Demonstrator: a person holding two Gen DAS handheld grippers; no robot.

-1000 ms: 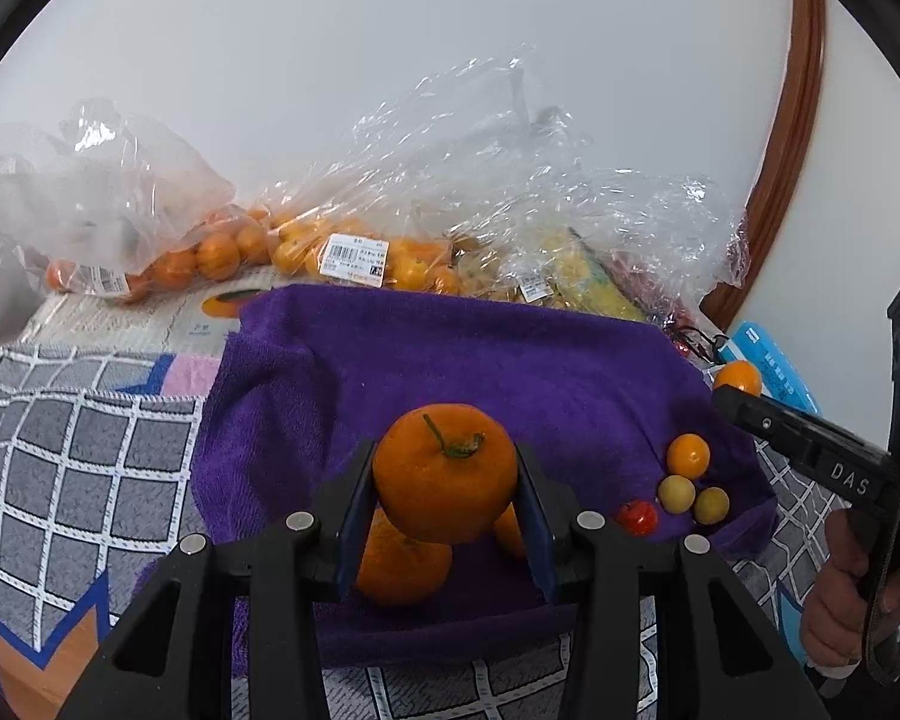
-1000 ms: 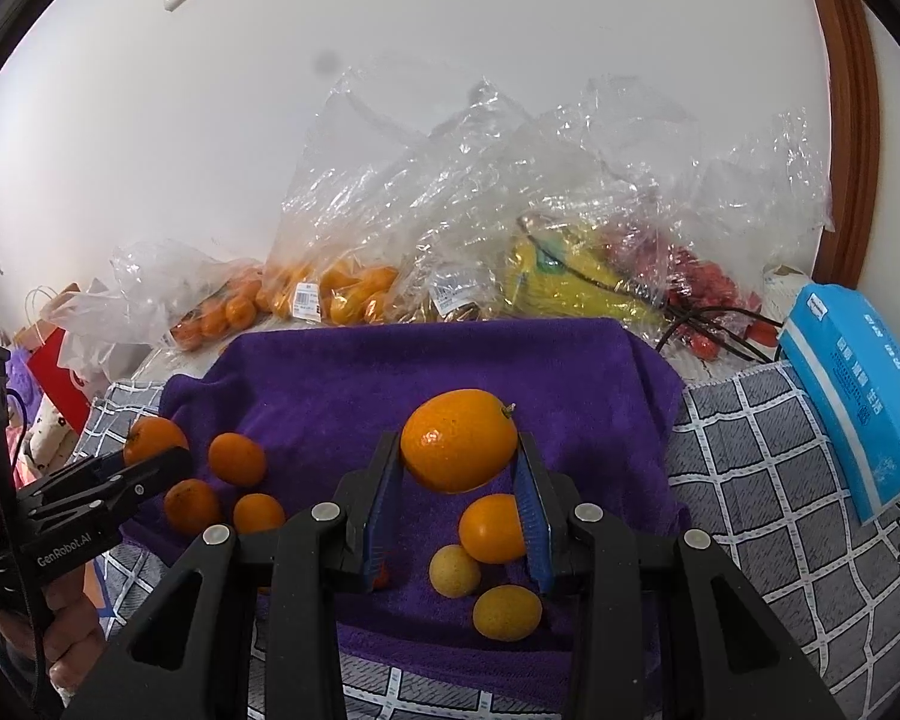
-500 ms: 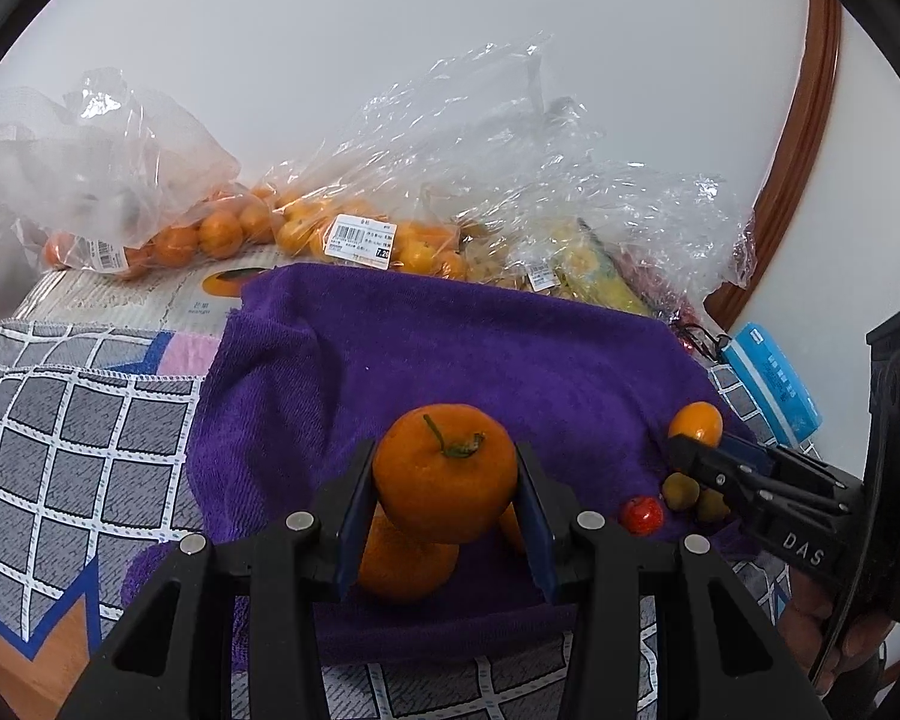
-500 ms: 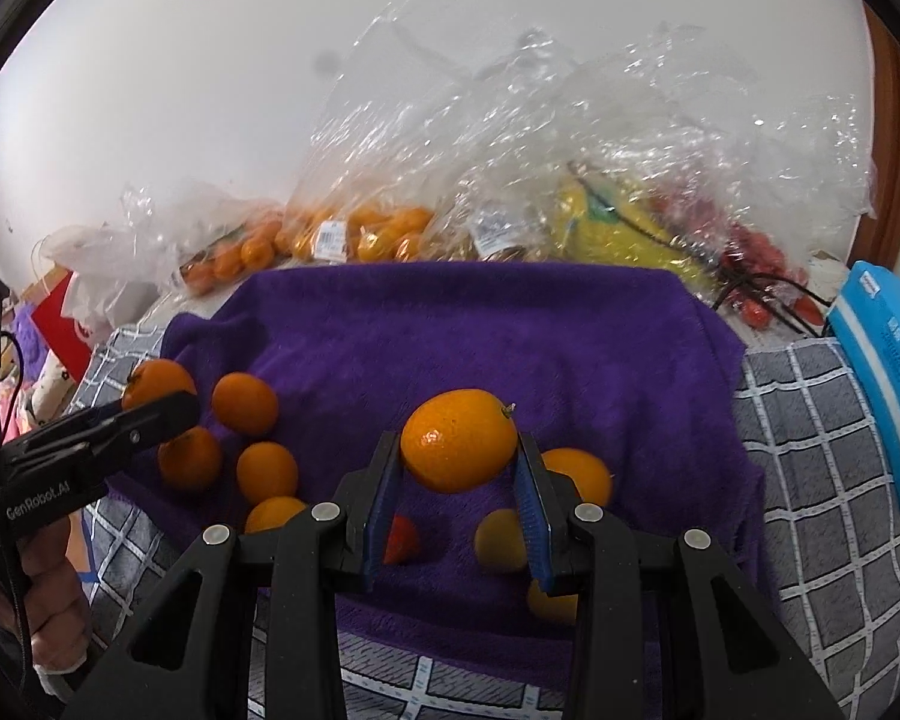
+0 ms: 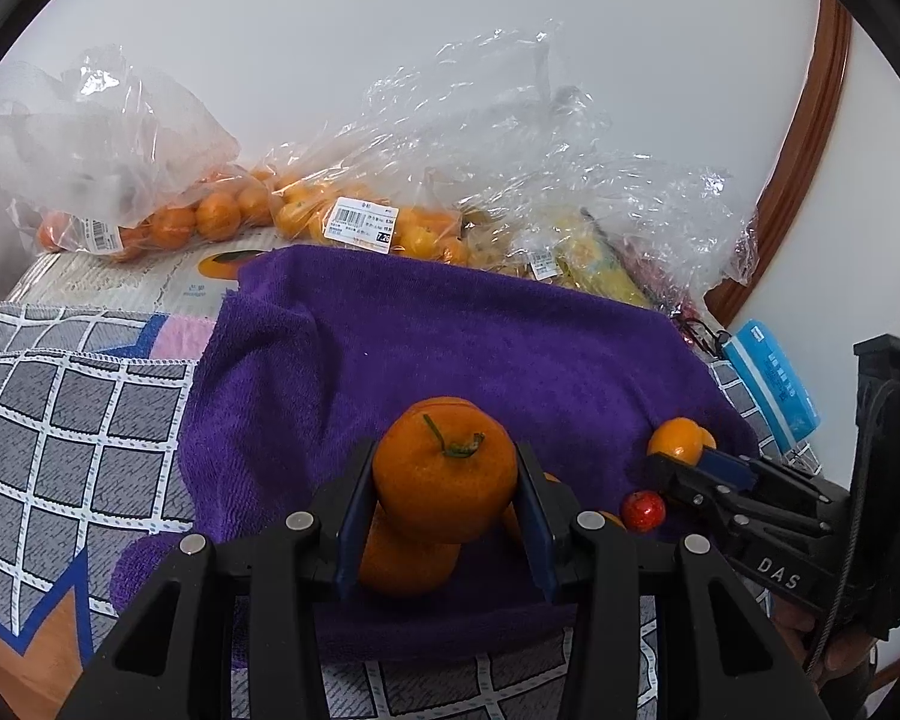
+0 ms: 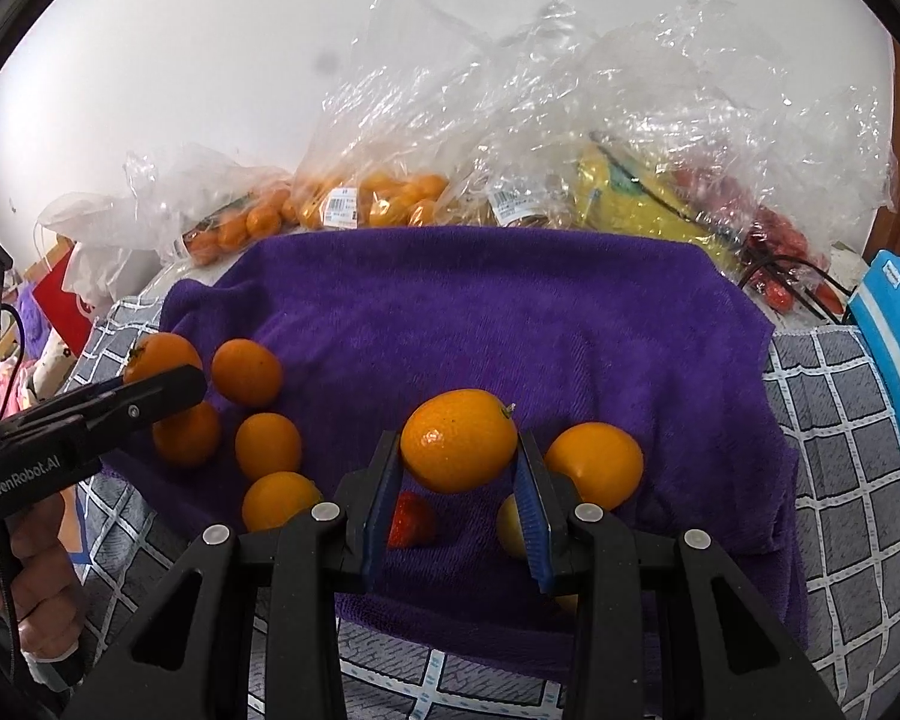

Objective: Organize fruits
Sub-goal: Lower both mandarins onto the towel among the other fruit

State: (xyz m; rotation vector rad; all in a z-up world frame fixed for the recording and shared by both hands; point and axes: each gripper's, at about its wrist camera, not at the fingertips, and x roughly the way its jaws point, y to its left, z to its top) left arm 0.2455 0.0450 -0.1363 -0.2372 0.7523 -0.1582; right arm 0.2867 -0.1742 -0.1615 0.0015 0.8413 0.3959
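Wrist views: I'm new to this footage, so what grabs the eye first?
Each tongs grips an orange fruit above the purple towel: the left tongs a stemmed tangerine, the right tongs a smooth oval one. Crinkled clear bags of fruit line the wall behind.

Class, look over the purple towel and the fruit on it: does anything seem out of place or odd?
One small red tomato-like fruit lies alone among orange fruit on the purple towel; otherwise nothing looks spilled or damaged.
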